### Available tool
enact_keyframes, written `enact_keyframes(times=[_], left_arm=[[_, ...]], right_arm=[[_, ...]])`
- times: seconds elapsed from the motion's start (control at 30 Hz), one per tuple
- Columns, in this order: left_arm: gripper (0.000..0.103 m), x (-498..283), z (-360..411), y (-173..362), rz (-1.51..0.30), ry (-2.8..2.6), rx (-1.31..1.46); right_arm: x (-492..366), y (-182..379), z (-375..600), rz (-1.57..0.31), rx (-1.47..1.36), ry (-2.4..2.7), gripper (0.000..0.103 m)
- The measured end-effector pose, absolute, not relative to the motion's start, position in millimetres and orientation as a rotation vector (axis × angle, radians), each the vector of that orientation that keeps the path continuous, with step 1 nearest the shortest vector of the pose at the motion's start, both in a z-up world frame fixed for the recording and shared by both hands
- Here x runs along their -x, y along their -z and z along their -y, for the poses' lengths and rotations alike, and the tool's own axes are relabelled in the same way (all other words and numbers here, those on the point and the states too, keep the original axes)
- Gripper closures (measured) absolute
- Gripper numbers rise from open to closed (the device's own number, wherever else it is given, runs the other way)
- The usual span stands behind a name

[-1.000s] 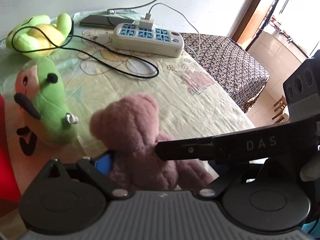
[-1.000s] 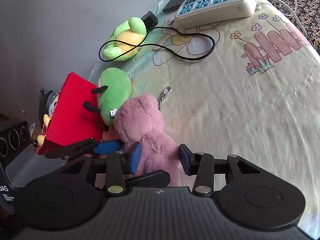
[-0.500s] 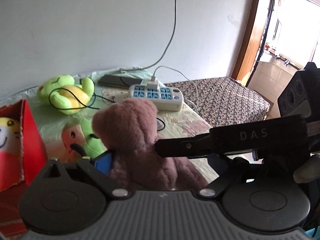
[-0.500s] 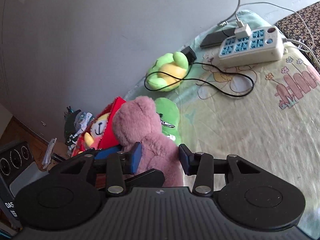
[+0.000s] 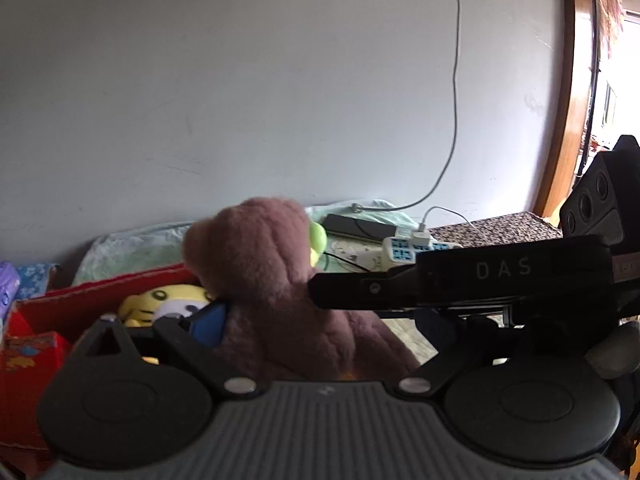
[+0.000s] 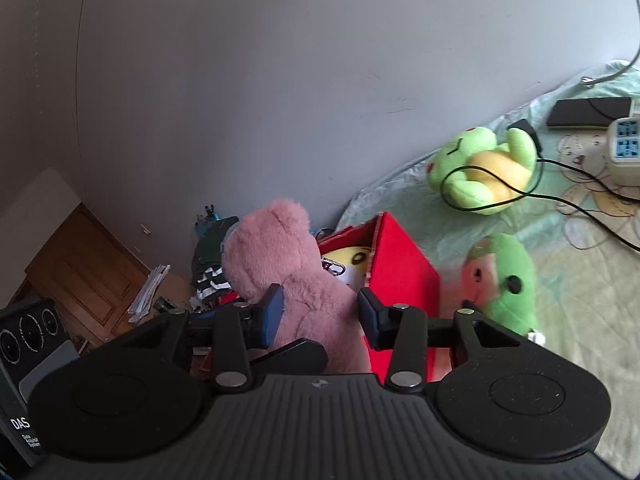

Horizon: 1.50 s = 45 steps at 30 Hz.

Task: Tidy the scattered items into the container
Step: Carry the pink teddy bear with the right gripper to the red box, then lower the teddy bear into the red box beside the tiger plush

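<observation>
Bear [image 6: 294,280] is now off the bed sheet [image 6: 580,312] and up over the red box [image 6: 404,272]; one second ago it sat low on the sheet next to the green-hooded plush [image 6: 504,280], and half a second ago it was lifted but short of the box. In your right wrist view it now sits center-left of frame, covering the box's left side, with the wall behind its head. In your left wrist view the scene has swung from sheet to mostly wall, and the box [image 5: 36,344] now shows at lower left with the yellow plush [image 5: 160,300] inside it.

Both tongs are on the bear. Your right gripper [image 6: 320,316] pinches the torso: blue pads [image 6: 272,312] press into the fur on either side. Your left gripper [image 5: 320,316] has its left blue pad [image 5: 208,322] against the bear [image 5: 272,280]; its other finger is hidden behind the right gripper's black body, which crosses the frame at center right, so you can't see it, but the bear sits between the fingers and reads as clamped.

Orientation: bear upright, long axis near vertical with a slight lean, head at top, back of head toward both cameras, face pointing away toward the wall.

Green frog plush [image 6: 484,168] lies at upper right of the right view, with a black cable [image 6: 580,196] looped over it. Power strip [image 6: 624,148] and dark phone [image 6: 588,112] are at the right edge.
</observation>
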<state>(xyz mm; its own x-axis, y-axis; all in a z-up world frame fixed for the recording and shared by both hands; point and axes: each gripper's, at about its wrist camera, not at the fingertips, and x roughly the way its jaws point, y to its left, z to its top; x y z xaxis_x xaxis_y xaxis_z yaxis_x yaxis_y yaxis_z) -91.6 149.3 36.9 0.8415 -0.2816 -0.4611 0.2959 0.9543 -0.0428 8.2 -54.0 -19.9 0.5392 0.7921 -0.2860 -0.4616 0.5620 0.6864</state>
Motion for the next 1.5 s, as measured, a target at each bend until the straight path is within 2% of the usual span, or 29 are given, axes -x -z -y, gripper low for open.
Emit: enact_keyframes(times=[0.37,0.63,0.9,1.07,1.17,1.5], left_arm=[[0.007,68,-220,-42,-0.445,0.227,-0.054],[0.007,43,-245,-14,-0.535,0.252,-0.087],[0.006,27,-253,21,-0.615,0.285,-0.13],[0.005,18,-259,26,-0.626,0.301,-0.071],[0.004,15,-266,32,-0.648,0.31,-0.018],[0.004,23,-270,26,-0.663,0.289,0.014]], right_arm=[[-28,12,-28,-0.585,-0.617,-0.83,0.058],[-41,41,-57,-0.689,-0.665,-0.751,0.058],[-27,51,-76,-0.714,-0.534,-0.683,0.058],[-25,51,-82,-0.694,-0.507,-0.63,0.057],[-30,52,-88,-0.695,-0.471,-0.622,0.052],[-29,52,-88,-0.704,-0.472,-0.626,0.054]])
